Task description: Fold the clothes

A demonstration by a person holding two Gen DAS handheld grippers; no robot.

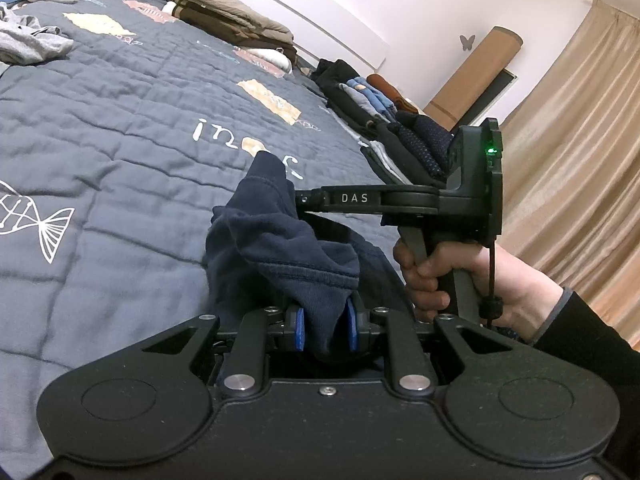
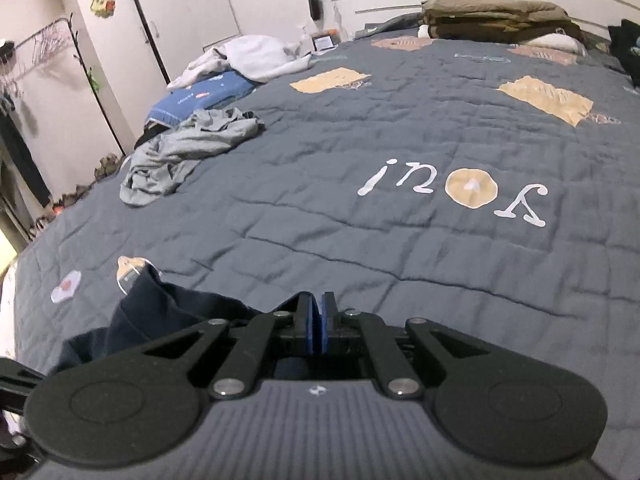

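Left hand-held gripper (image 1: 325,327) clamping navy garment (image 1: 280,240), right hand-held gripper (image 2: 319,322) closed, contents unclear

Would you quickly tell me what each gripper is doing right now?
Left gripper: shut on the navy garment.
Right gripper: shut, blue pads together, nothing visible between them.

Grey-blue quilt (image 2: 360,240) across the bed; beige curtain (image 1: 580,128) beyond its side edge; white wardrobe (image 2: 180,12) past its far corner.

Matt knit garment (image 1: 280,232) on quilted cloth bedspread (image 1: 120,128).
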